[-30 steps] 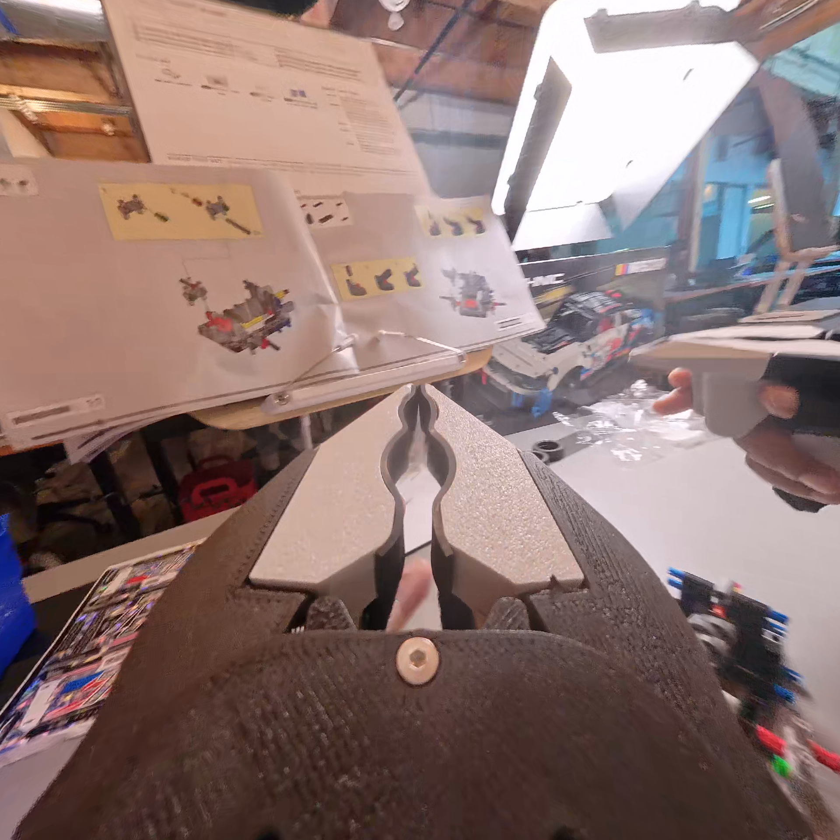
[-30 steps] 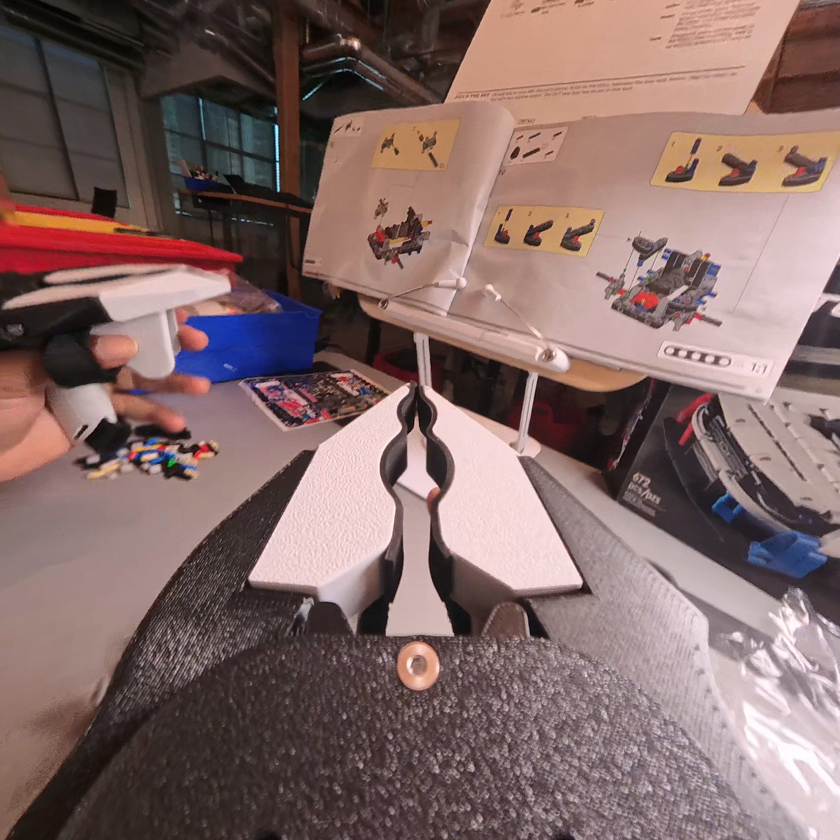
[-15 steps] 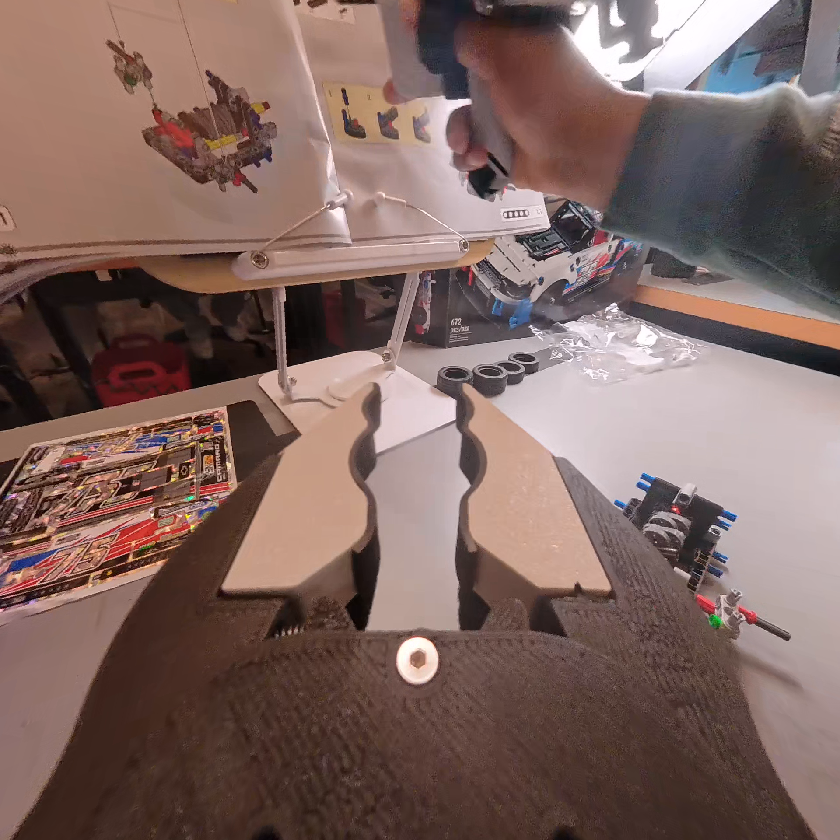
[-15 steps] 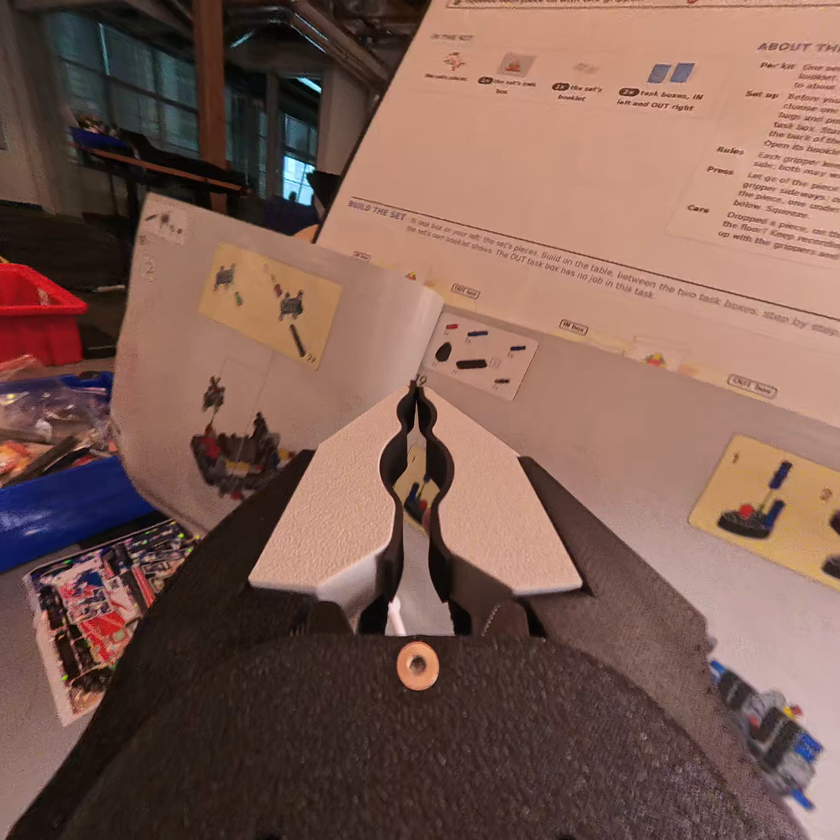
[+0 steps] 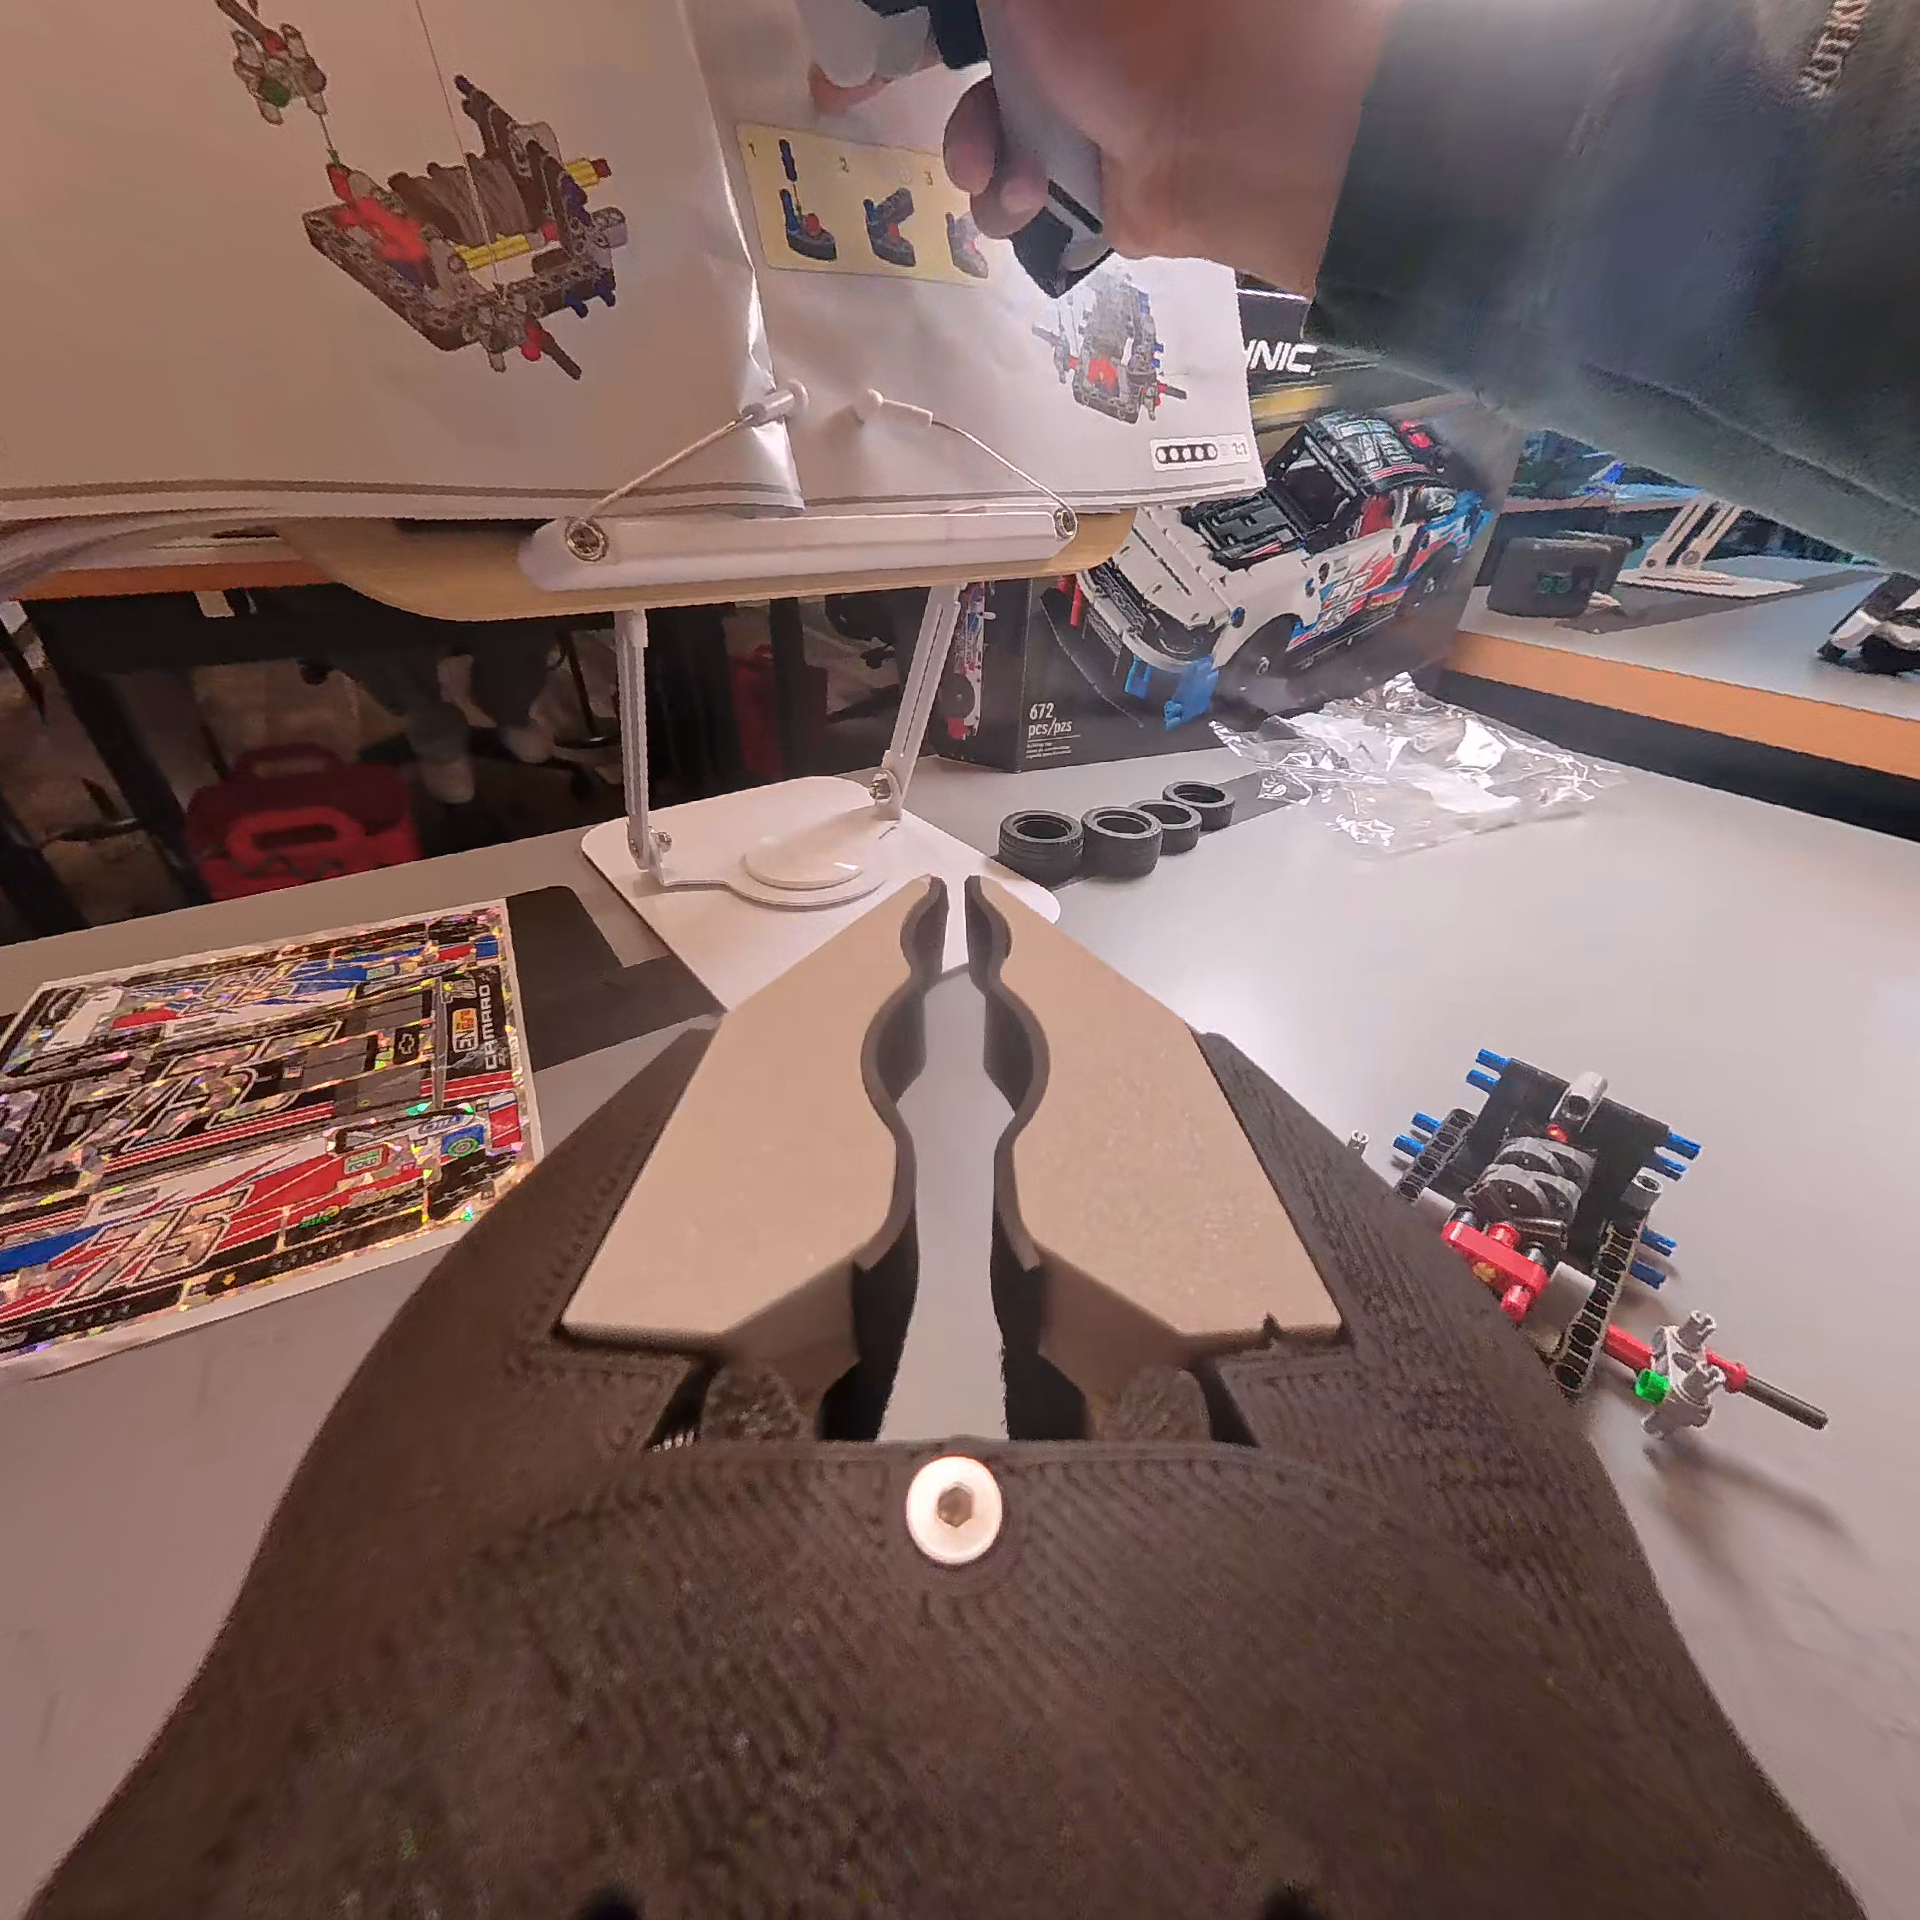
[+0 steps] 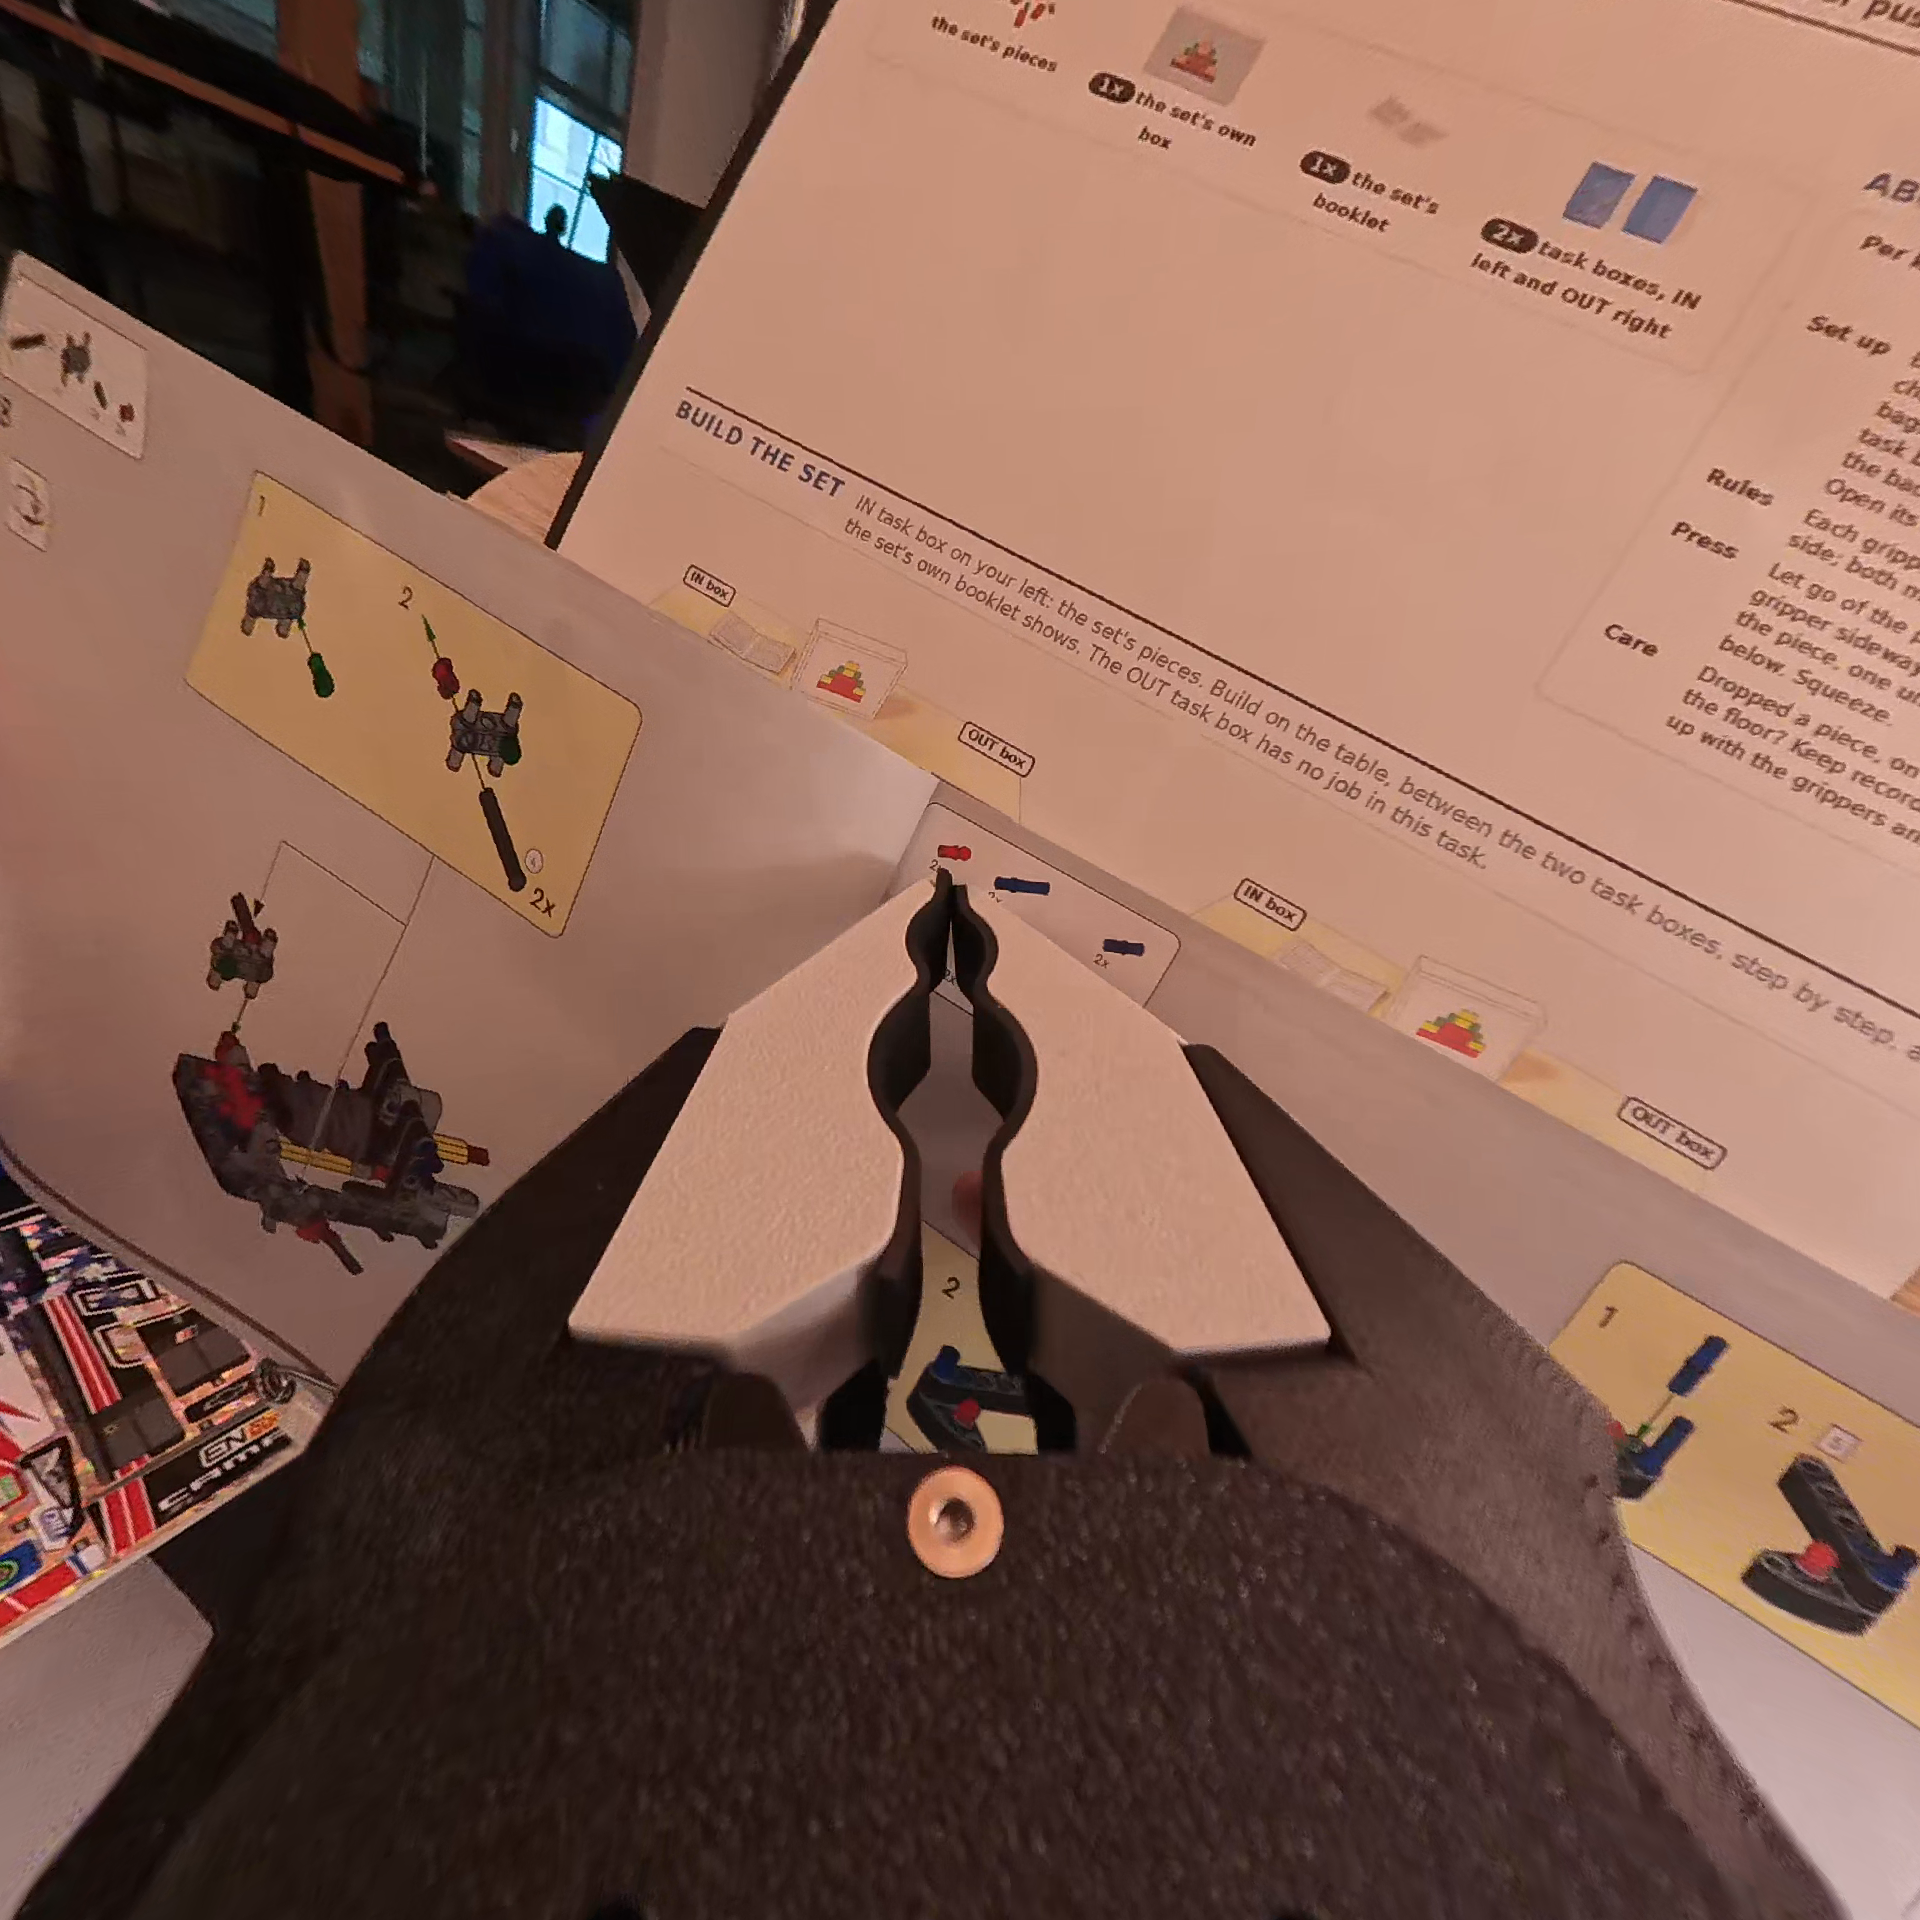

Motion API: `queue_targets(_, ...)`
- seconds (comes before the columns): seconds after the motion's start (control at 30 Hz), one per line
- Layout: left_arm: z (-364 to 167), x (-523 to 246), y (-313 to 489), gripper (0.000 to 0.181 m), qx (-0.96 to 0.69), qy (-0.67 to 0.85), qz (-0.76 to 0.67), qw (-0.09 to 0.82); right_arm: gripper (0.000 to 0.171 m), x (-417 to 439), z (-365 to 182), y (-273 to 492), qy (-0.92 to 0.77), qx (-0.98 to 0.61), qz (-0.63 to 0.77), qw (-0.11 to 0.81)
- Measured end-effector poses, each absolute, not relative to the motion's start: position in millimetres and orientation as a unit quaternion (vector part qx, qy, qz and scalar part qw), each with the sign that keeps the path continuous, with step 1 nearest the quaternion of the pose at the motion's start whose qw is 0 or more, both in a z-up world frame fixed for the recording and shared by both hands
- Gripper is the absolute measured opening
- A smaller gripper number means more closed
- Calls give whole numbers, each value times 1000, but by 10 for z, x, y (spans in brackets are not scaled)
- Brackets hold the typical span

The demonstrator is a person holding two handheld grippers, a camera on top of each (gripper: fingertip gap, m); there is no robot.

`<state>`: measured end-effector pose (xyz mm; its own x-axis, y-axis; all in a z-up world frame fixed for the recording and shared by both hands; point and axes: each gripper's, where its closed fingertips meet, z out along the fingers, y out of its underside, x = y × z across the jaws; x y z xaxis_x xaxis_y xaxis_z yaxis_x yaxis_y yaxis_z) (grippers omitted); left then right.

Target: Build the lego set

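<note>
The open instruction booklet [image 5: 416,208] rests on a white stand [image 5: 810,862]. My right gripper [image 6: 945,894] is shut, with its tips at the top edge of the booklet's [image 6: 416,935] right page near the spine. I cannot tell whether it pinches the page. A hand [image 5: 1195,125] holds it in front of the booklet in the left wrist view. My left gripper [image 5: 954,894] is nearly closed and empty, low over the table and pointing at the stand base. A partly built black lego frame [image 5: 1548,1174] with blue pins lies to its right, next to a small axle piece [image 5: 1704,1382].
A shiny sticker sheet [image 5: 239,1122] lies at the left and also shows in the right wrist view [image 6: 94,1455]. Several black tyres [image 5: 1122,826], a crumpled plastic bag [image 5: 1423,769] and the set's box [image 5: 1299,561] are at the back. A printed task sheet [image 6: 1247,416] stands behind the booklet. Tip to tip, the grippers are about 35 centimetres apart. My left gripper is the nearer one to the small axle piece [image 5: 1704,1382]: about 20 centimetres, against 50 centimetres.
My left gripper tilted down toward the table, opened, then closed almost fully. My right gripper rose from the table to the booklet's top edge and stayed shut.
</note>
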<state>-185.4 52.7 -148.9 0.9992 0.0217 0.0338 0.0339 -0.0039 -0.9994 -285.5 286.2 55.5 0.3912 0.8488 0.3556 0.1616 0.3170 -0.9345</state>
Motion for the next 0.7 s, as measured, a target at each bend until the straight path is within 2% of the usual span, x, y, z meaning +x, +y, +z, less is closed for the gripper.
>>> queue_targets(0.7,-1646,-1703,571,1,-727,7,-17,687,0,-2607,508,3001,-517,-481,188,683)
